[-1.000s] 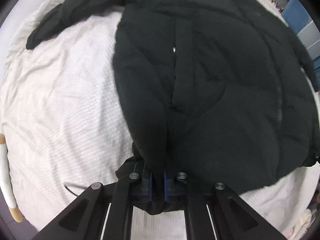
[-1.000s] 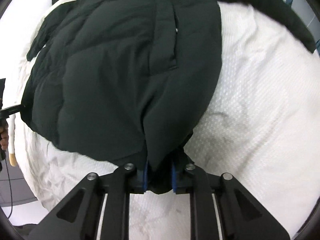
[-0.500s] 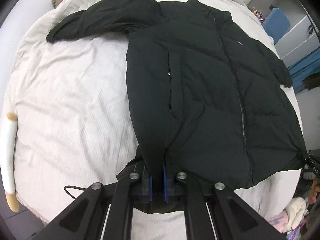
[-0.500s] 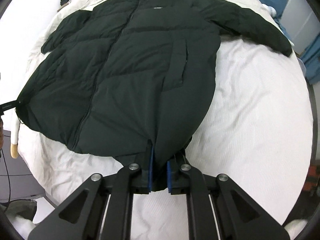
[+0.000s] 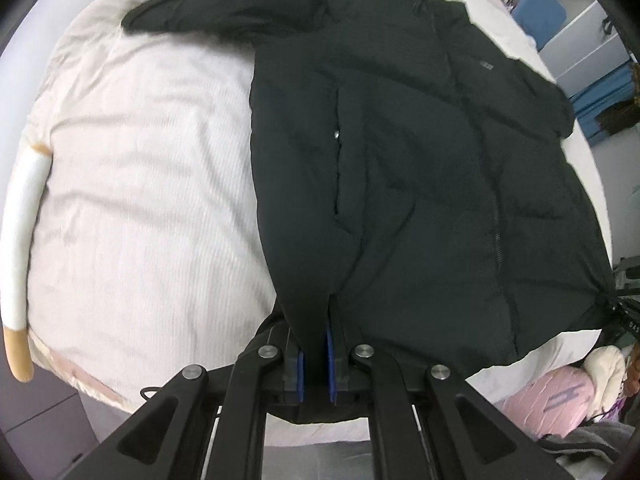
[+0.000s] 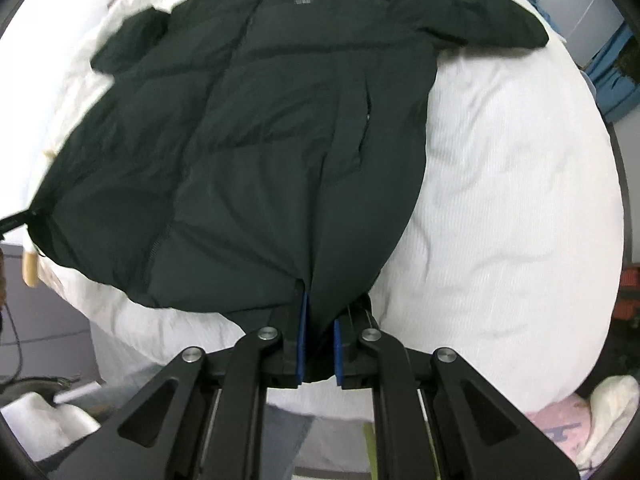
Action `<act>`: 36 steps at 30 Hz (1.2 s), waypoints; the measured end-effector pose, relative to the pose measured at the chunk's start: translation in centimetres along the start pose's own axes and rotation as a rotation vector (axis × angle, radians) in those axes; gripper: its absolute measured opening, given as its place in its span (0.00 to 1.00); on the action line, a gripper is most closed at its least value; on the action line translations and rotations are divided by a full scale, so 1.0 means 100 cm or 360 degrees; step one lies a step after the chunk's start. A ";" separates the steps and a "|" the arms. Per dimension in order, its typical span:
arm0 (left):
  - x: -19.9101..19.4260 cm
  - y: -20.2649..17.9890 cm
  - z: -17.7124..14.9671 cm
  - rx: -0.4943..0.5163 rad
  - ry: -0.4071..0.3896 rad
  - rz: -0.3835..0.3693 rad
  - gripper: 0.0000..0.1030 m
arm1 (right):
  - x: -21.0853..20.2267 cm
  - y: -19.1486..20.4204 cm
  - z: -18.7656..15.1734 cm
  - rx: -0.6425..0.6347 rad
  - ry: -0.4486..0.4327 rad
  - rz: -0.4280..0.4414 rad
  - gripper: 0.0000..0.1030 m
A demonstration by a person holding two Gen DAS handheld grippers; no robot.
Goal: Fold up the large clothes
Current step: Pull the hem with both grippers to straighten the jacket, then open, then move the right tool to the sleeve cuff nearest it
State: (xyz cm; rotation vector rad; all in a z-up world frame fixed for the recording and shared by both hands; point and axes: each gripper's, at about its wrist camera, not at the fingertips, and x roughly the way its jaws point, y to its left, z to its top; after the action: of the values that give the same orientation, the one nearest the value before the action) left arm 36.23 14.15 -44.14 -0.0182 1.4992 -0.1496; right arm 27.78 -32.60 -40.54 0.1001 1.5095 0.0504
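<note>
Jacket: a black padded jacket [image 5: 420, 184] was laid flat, front side up, on the bed; it filled the centre and right of the left wrist view and the centre and left of the right wrist view [image 6: 280, 152].
Zipper: it was seen closed, running from the collar down to the hem, in the right part of the left wrist view.
Sleeves: one sleeve [image 5: 224, 12] was stretched toward the upper left of the left wrist view; the other sleeve [image 6: 472, 20] was stretched toward the upper right of the right wrist view.
Logo: a small pale mark [image 6: 302, 0] was seen on the chest, near the top centre of the right wrist view.
Left gripper [image 5: 316, 364]: it was pressed together on the hem of the jacket at the lower centre of its frame, the black cloth being pinched between the blue pads.
Right gripper [image 6: 318, 348]: it was closed in the same way on the hem at the lower centre of its frame, with cloth held between the blue pads.
Bed [image 5: 132, 200]: it was covered by a white, wrinkled cover, seen at the left of the left wrist view and at the right of the right wrist view [image 6: 512, 208].
Rail: a white tube with a tan end [image 5: 20, 264] was seen at the left edge of the left wrist view, beside the bed.
Pink item: a pink bundle [image 5: 556, 400] lay at the lower right of the left wrist view, below the bed edge.
</note>
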 end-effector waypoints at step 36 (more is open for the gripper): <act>0.004 -0.087 0.124 0.0039 -0.0042 0.0219 0.76 | 0.046 -0.089 0.189 0.0711 -0.0231 0.0021 0.69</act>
State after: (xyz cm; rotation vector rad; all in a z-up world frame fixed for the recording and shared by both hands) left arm 47.80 4.47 -42.71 0.1020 1.4671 -0.0566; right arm 46.71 -41.65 -44.86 0.4620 1.3532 -0.2798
